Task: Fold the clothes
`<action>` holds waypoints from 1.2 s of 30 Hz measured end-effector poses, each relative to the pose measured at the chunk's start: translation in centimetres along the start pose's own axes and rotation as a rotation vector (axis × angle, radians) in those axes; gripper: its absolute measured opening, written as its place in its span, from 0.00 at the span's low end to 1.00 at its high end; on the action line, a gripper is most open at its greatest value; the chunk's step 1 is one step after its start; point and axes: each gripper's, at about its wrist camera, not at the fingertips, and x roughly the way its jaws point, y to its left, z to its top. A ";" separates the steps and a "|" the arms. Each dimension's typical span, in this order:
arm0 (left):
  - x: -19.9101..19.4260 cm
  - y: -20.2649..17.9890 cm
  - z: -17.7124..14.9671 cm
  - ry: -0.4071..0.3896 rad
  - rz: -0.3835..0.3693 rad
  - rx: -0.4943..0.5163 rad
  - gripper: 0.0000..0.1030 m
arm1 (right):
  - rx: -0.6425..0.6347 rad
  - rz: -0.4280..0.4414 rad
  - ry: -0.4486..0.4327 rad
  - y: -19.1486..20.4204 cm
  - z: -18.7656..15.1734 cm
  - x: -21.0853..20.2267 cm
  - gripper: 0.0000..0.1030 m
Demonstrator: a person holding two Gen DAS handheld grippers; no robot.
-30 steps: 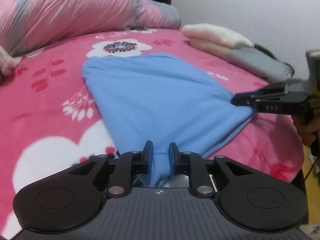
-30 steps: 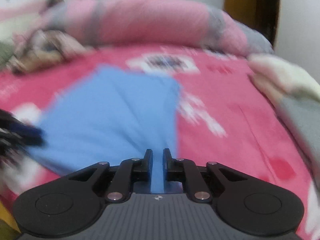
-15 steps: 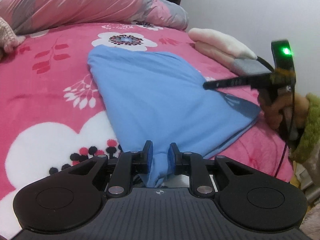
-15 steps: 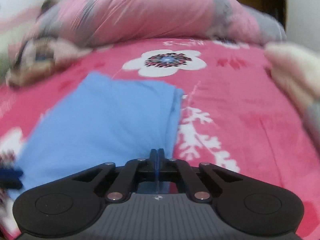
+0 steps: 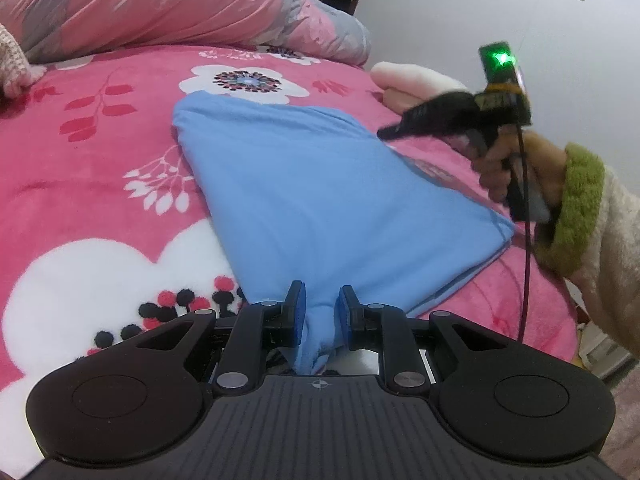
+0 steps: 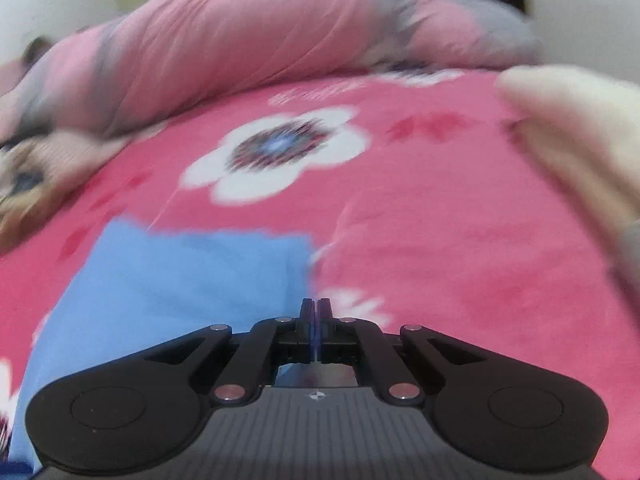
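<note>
Right wrist view is all motion smear: the quilt at 12 o'clock and the cream bundle at 2 o'clock are just soft blobs, and something brownish at 9 o'clock is too blurred to name. The right gripper has its fingers pressed together, but whether any cloth sits between them I can't tell. In the left wrist view that gripper's tip is blurred too, and the sleeve runs off at 3 o'clock.
</note>
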 end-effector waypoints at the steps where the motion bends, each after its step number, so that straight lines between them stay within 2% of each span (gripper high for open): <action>1: 0.0 0.1 0.0 0.000 -0.006 -0.002 0.18 | 0.010 0.033 -0.006 0.1 0.4 -0.2 0.00; 4: 0.1 0.4 0.1 0.002 -0.018 -0.011 0.18 | -0.026 0.131 0.000 1.8 1.1 0.3 0.00; 6: 0.0 0.4 0.0 -0.002 -0.017 -0.013 0.18 | -0.083 0.162 0.023 3.1 1.3 1.9 0.00; 7: 0.0 0.3 0.0 -0.004 -0.017 -0.013 0.18 | -0.108 0.146 0.029 3.3 1.3 2.8 0.00; 9: 0.0 0.3 -0.1 -0.008 -0.018 -0.012 0.18 | -0.148 0.047 0.027 2.5 1.4 4.6 0.00; 10: 0.0 0.4 -0.2 -0.009 -0.023 -0.013 0.18 | -0.125 -0.006 0.022 1.5 1.6 5.2 0.00; 12: -0.1 0.6 -0.2 -0.010 -0.033 -0.016 0.18 | 0.014 -0.075 0.012 -1.4 2.3 5.0 0.00; 13: -0.1 0.7 -0.2 -0.010 -0.038 -0.019 0.18 | 0.073 -0.066 -0.002 -2.5 2.6 4.5 0.00; 16: 0.0 1.0 -0.2 -0.010 -0.054 -0.027 0.18 | 0.169 0.091 -0.036 -3.4 2.9 3.1 0.03; 17: 0.0 1.0 -0.2 -0.010 -0.056 -0.031 0.18 | 0.166 0.114 -0.030 -3.0 3.0 3.2 0.11; 18: 0.1 1.1 -0.2 -0.009 -0.057 -0.033 0.18 | 0.154 0.125 -0.020 -2.5 3.1 3.6 0.25; 20: 0.0 1.0 -0.2 -0.010 -0.054 -0.031 0.18 | 0.117 0.126 0.003 -1.6 3.1 4.7 0.32; 22: 0.0 0.8 -0.3 -0.011 -0.050 -0.028 0.18 | 0.081 0.129 0.032 -0.9 3.1 5.9 0.28; 23: 0.0 0.8 -0.3 -0.012 -0.049 -0.028 0.18 | 0.070 0.131 0.041 -0.5 3.0 6.2 0.10; 24: 0.0 0.8 -0.3 -0.012 -0.049 -0.028 0.18 | 0.069 0.134 0.044 -0.2 2.9 6.3 0.01; 27: -0.1 0.8 -0.3 -0.014 -0.050 -0.031 0.18 | 0.049 0.090 -0.016 0.2 2.5 5.5 0.01; 32: -0.2 0.9 -0.2 -0.014 -0.055 -0.030 0.18 | 0.053 -0.026 -0.005 -1.0 1.7 6.1 0.00; 34: -0.2 1.0 -0.2 -0.014 -0.056 -0.032 0.18 | 0.089 -0.012 -0.037 -1.3 1.9 5.3 0.00; 36: -0.2 1.0 -0.2 -0.014 -0.056 -0.033 0.18 | 0.071 0.026 -0.094 -0.5 2.4 3.5 0.00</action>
